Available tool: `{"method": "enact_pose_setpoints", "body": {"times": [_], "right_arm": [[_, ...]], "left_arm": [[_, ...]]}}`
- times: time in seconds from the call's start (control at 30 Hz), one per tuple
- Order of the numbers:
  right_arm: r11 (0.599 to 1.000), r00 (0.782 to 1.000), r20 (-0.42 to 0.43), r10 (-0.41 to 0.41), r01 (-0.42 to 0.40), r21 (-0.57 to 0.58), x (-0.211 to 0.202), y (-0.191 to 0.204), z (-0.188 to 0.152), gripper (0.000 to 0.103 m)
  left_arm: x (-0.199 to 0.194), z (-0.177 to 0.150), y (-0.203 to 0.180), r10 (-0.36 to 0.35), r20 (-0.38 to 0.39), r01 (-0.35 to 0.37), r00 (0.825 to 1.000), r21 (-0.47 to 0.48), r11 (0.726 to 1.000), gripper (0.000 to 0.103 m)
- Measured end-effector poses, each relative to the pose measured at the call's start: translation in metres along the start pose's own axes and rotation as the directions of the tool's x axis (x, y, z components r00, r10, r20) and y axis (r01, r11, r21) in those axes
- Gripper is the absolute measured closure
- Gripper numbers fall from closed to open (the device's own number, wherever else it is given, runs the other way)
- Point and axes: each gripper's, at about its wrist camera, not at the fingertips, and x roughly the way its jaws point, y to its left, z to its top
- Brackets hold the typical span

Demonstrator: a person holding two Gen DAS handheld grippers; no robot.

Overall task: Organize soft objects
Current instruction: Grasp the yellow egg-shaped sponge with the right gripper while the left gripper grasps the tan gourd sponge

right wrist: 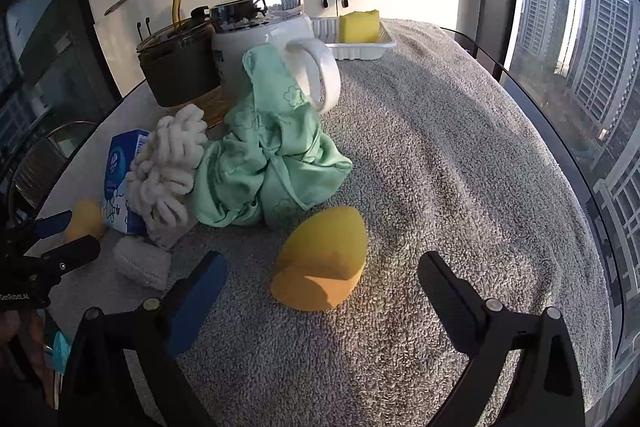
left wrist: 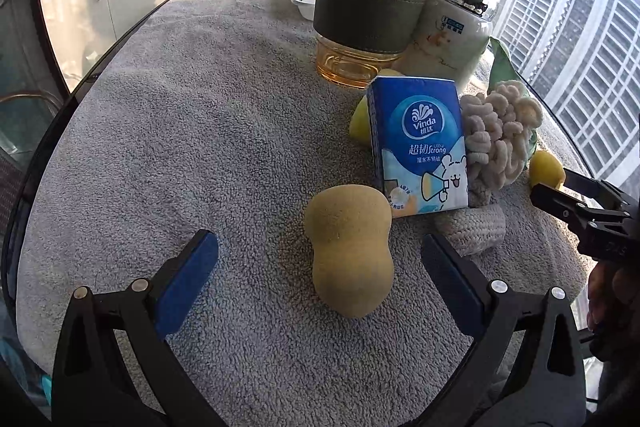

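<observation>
- Towel (left wrist: 208, 115) first: grey terry cloth covering the round dark-rimmed table, and in my left wrist view it lies bare and open across the whole left half, out to the curved edge.
- My left gripper (left wrist: 320, 255) has its jaws spread wide, blue pads facing in. A tan, gourd-shaped makeup sponge (left wrist: 350, 251) lies on the towel between them, touching neither pad.
- Just behind the sponge stands a blue tissue pack (left wrist: 418, 143). It reads "Vinda", "Ultra Strong" plus Chinese text, with a cartoon bear holding a megaphone.
- A cream chenille scrunchie (left wrist: 500, 135), all fat loopy noodles, leans against the pack's right side. A small knitted grey pad (left wrist: 472, 227) sits in front of it.
- Further back: an amber glass tumbler (left wrist: 360, 23) with a dark sleeve and gold straw, and beside it a white ceramic mug (left wrist: 452, 39) with a shiny chrome lid.
- Right wrist view: my right gripper (right wrist: 322, 273) is also wide open, and a yellow egg-shaped sponge (right wrist: 320, 259) with one flat-cut end lies between the fingers, not gripped.
- A crumpled mint-green cloth (right wrist: 268, 163) with a flower print piles against the mug's handle, just behind that sponge.
- The right side of the towel is open all the way to the table edge by the window.
- At the far rim, a ribbed white plastic tray (right wrist: 360, 47) holds a yellow block sponge (right wrist: 358, 25).
- The other gripper's housing, at the left edge, reads "GenRobot.AI".
</observation>
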Motion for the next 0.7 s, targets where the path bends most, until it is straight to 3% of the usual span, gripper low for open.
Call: {"method": "enact_pose_setpoints", "body": {"times": [0.3, 0.4, 0.5, 0.53, 0.57, 0.6, 0.7], "right_arm": [[1.0, 1.0, 0.002, 0.022, -0.022, 0.01, 0.003, -0.001, 0.002, 0.015], [1.0, 1.0, -0.011, 0.027, -0.026, 0.002, 0.007, 0.002, 0.001, 0.02], [1.0, 1.0, -0.008, 0.01, -0.01, -0.008, 0.008, 0.004, 0.0, 0.026], [1.0, 1.0, -0.006, 0.0, 0.0, -0.011, 0.008, 0.004, -0.001, 0.035], [1.0, 1.0, -0.002, -0.011, 0.011, -0.014, 0.007, 0.004, -0.001, 0.053], [1.0, 1.0, 0.001, -0.024, 0.024, -0.02, 0.006, 0.004, -0.001, 0.058], [0.999, 1.0, -0.002, -0.028, 0.028, -0.042, 0.005, 0.006, -0.003, 0.059]], "left_arm": [[0.0, 0.0, -0.007, -0.007, 0.012, 0.007, 1.0, -0.007, 1.0, 0.002], [0.0, -0.003, -0.012, 0.021, 0.017, -0.021, 1.0, 0.018, 1.0, 0.021], [-0.002, -0.004, -0.014, 0.037, 0.027, -0.038, 0.999, 0.024, 0.999, 0.048], [-0.003, -0.004, -0.013, 0.036, 0.029, -0.037, 0.999, 0.024, 0.999, 0.06], [-0.005, -0.006, -0.015, 0.034, 0.032, -0.035, 0.999, 0.026, 0.999, 0.065], [-0.005, -0.006, -0.016, 0.03, 0.033, -0.031, 0.999, 0.028, 0.999, 0.067], [-0.006, -0.008, -0.017, 0.034, 0.04, -0.035, 0.999, 0.038, 0.999, 0.069]]}}
